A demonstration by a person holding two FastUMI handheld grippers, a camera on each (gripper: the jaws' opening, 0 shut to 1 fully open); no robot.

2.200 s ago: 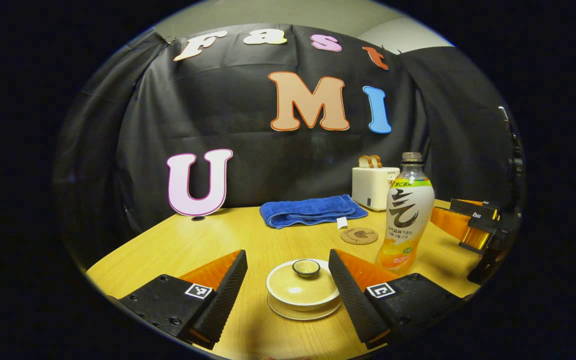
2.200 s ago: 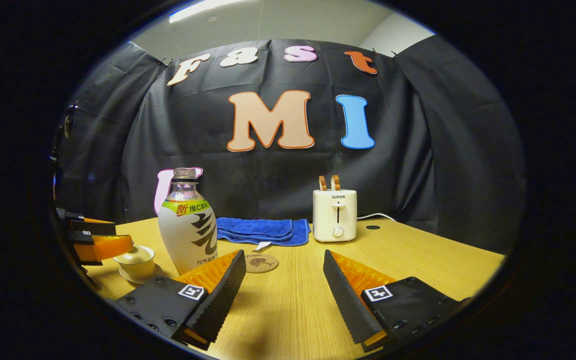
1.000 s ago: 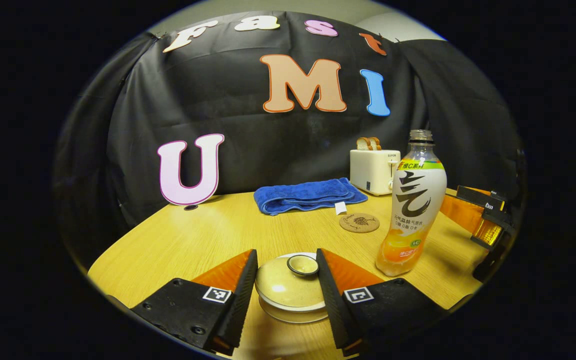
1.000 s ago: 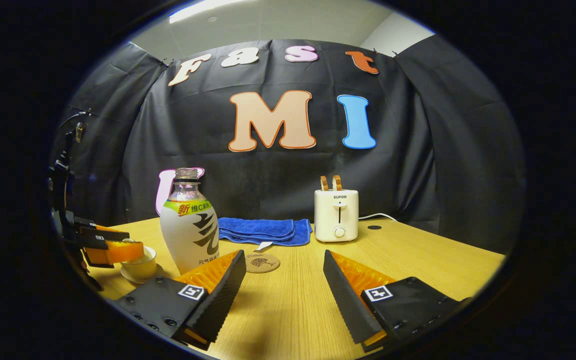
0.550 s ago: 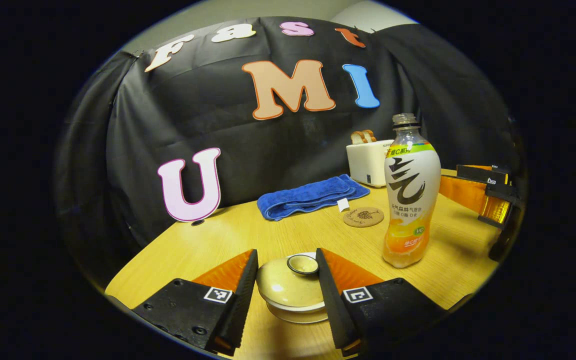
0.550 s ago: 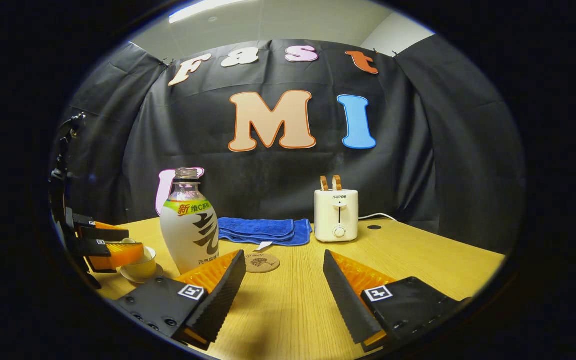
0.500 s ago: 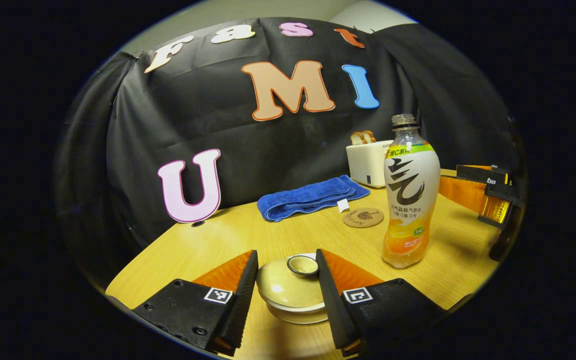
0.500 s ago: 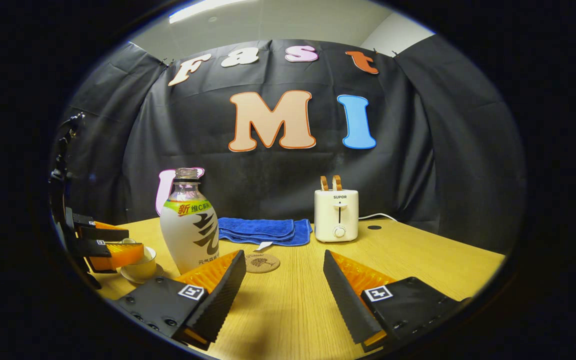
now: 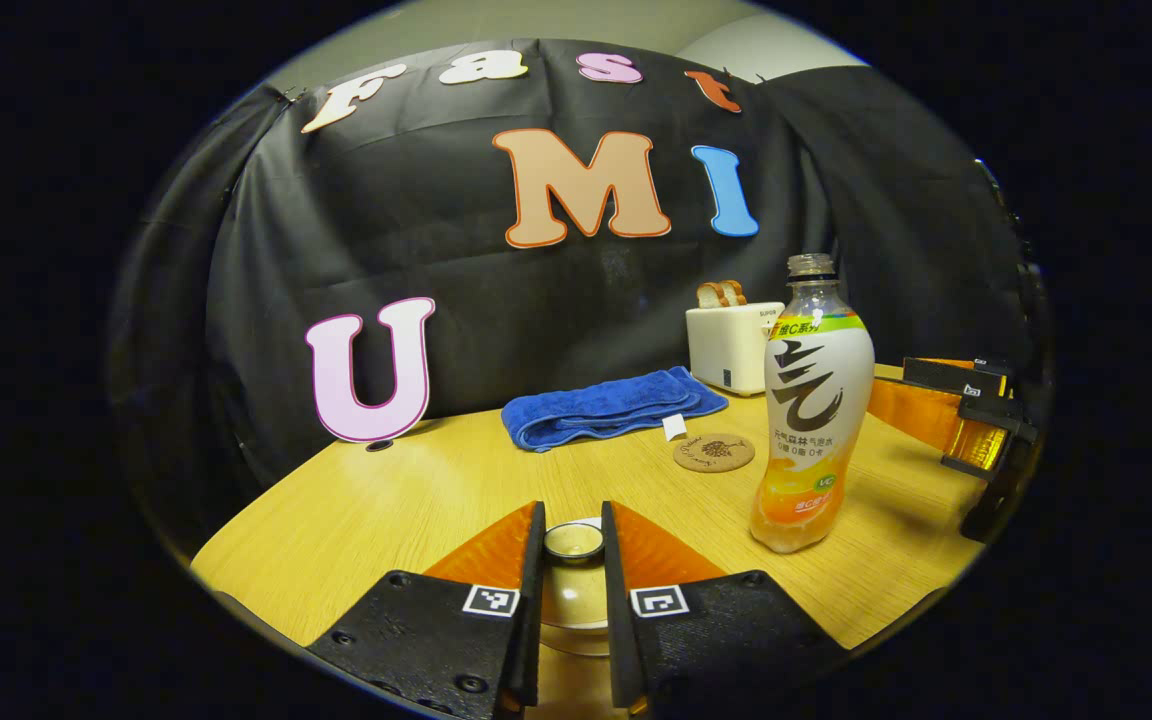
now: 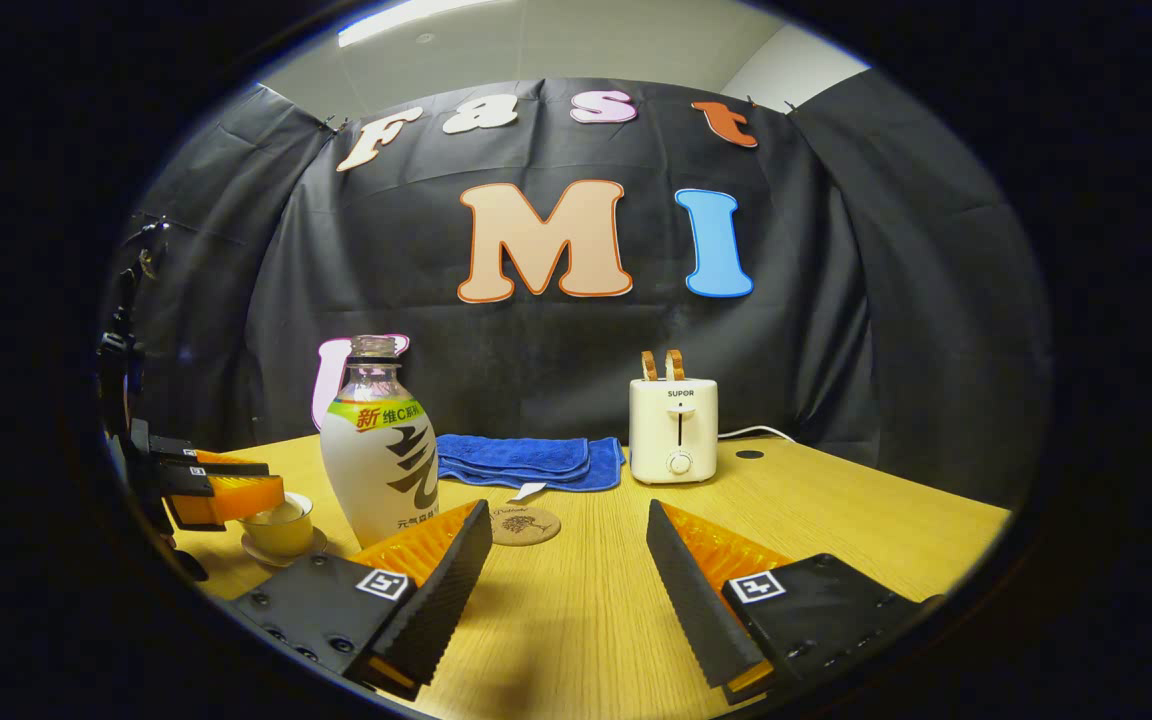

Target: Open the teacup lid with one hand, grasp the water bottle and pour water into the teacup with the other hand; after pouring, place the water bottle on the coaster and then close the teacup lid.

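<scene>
— Between our left gripper's (image 9: 572, 560) two fingers sits the small ringed knob (image 9: 574, 541) of the cream ceramic teacup lid (image 9: 568, 605); the fingers are drawn in on either side of it. We judge both press on the knob, so we are pinching it, with the lid on the cup below.

— And our right gripper (image 10: 569, 560)?

— Spread wide over bare wooden table (image 10: 836, 520), holding nothing. What the pour turns on: the tall plastic water bottle with the white and orange label (image 10: 379, 450) stands upright, uncapped, just to the left of our right gripper's left finger, close by. Its long axis is vertical, so we'd judge a sideways reach and a grasp across the body.

— Which gripper is nearer the bottle?

— The right one. From there the cream teacup on its saucer (image 10: 279, 528) is farther left, beyond the bottle.

— Count?

— One teacup with one lid, one bottle, one round cork coaster (image 10: 525, 525) lying between bottle and folded blue towel (image 10: 528, 461), one white toaster (image 10: 674, 428) with two slices, two grippers.

— Next?

— Lift the lid straight up, we judge; nothing is poured yet.
</scene>
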